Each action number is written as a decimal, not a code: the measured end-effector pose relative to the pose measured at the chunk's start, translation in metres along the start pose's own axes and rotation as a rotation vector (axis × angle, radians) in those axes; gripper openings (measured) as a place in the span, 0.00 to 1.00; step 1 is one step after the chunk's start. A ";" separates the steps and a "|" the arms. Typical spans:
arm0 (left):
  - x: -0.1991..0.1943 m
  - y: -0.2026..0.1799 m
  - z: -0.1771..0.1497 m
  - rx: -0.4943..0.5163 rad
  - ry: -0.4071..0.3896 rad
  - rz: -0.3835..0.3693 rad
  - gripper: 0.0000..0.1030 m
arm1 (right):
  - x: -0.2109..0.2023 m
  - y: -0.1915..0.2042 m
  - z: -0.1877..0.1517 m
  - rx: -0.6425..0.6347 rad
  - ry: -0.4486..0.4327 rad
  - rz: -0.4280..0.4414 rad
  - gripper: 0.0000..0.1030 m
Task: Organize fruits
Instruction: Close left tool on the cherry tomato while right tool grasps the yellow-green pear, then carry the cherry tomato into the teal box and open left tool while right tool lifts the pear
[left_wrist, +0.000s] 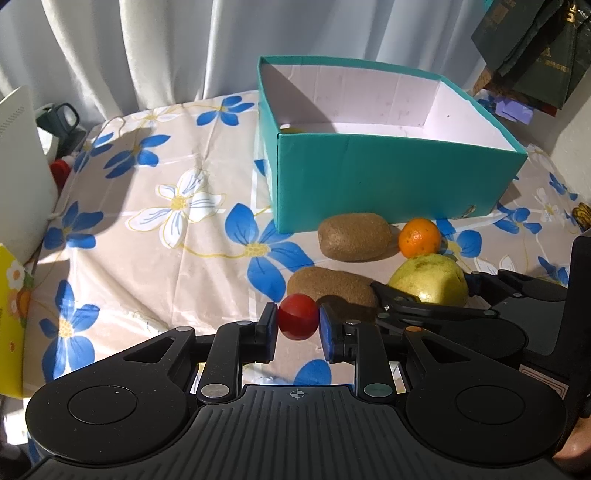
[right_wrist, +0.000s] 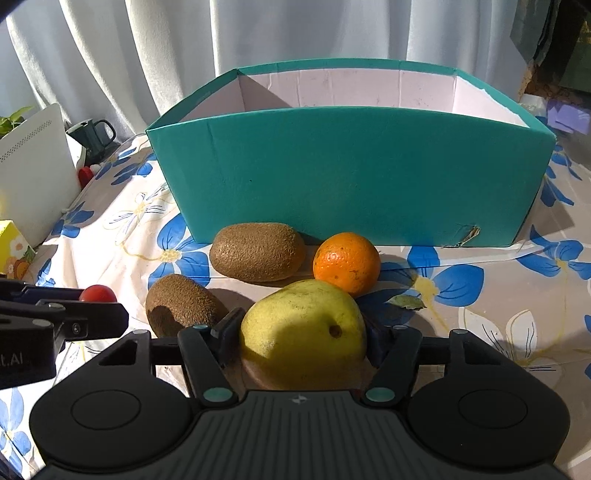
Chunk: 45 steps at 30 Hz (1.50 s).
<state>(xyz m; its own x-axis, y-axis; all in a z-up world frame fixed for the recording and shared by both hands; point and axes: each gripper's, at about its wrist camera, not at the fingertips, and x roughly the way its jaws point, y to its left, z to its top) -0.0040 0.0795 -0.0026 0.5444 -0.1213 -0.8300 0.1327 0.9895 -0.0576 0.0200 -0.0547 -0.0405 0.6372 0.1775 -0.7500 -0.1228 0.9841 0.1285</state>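
Observation:
My left gripper (left_wrist: 297, 322) is shut on a small red tomato (left_wrist: 297, 320), low over the flowered cloth. My right gripper (right_wrist: 303, 334) is shut on a yellow-green pear (right_wrist: 303, 332), which also shows in the left wrist view (left_wrist: 430, 278). Two brown kiwis (right_wrist: 256, 251) (right_wrist: 179, 304) and an orange (right_wrist: 346, 263) lie on the cloth between the grippers and the teal box (right_wrist: 351, 173). The box is open on top, with a yellowish fruit (left_wrist: 290, 129) just visible in its far left corner.
A white device (left_wrist: 22, 166), a dark mug (left_wrist: 61, 120) and a red item (left_wrist: 61, 171) stand at the left edge. A yellow carton (left_wrist: 11, 321) is at the near left. Dark bags (left_wrist: 535, 48) hang at the back right. Curtains close the back.

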 end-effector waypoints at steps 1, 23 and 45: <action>0.000 0.000 0.000 0.000 0.001 0.000 0.26 | 0.000 -0.001 0.001 0.006 0.004 0.005 0.63; -0.018 -0.024 0.082 0.064 -0.127 0.041 0.26 | -0.067 -0.048 0.045 0.120 -0.237 -0.099 0.63; 0.104 -0.049 0.174 0.059 -0.033 0.092 0.26 | -0.088 -0.101 0.056 0.213 -0.336 -0.222 0.63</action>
<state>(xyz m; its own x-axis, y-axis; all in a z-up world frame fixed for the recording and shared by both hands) 0.1902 0.0049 0.0099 0.5833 -0.0336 -0.8116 0.1286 0.9904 0.0514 0.0191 -0.1686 0.0489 0.8465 -0.0794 -0.5265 0.1815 0.9726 0.1451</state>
